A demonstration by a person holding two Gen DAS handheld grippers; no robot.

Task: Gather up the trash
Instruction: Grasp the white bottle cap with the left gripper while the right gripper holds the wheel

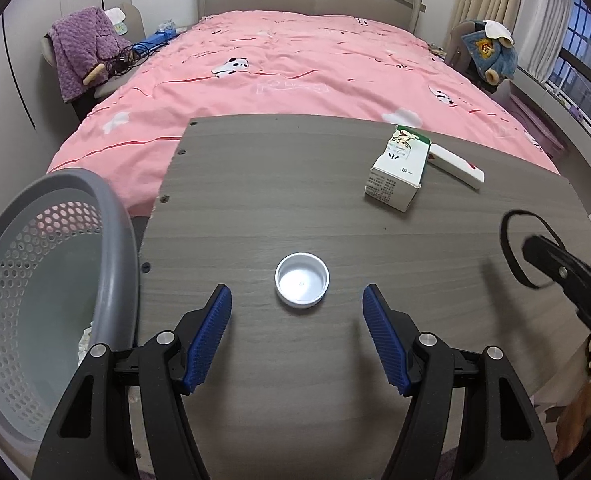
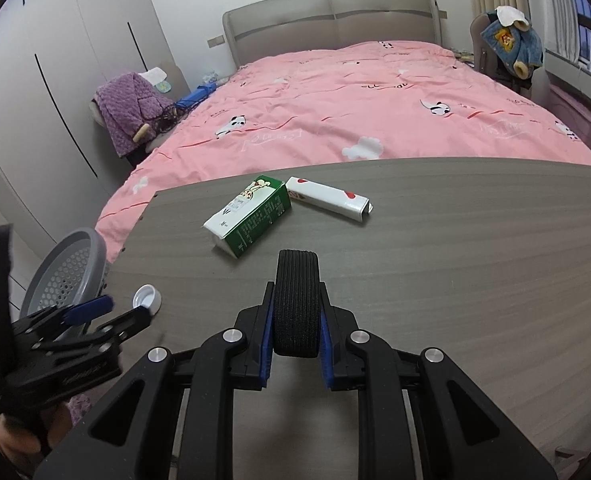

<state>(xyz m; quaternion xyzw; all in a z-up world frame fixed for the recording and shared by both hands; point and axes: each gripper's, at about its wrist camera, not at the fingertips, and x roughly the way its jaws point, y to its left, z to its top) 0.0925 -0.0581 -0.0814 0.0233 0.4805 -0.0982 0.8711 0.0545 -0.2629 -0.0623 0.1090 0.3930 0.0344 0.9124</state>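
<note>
Trash is lying on the grey board (image 1: 255, 184) — a white cap (image 1: 302, 280) at lower centre of the left wrist view, a green and white carton (image 2: 251, 216) and a white packet (image 2: 329, 199) touching it. Left gripper (image 1: 297, 308) is hovering wide apart around nothing, the cap just beyond its fingertips. Right gripper (image 2: 296, 308) is squeezing a black band (image 2: 296, 300). Grey basket (image 1: 35, 280) is sitting at lower left — beside the board

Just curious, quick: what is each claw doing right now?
Left gripper: open, empty, above the white cap.
Right gripper: shut on a black elastic band.
</note>
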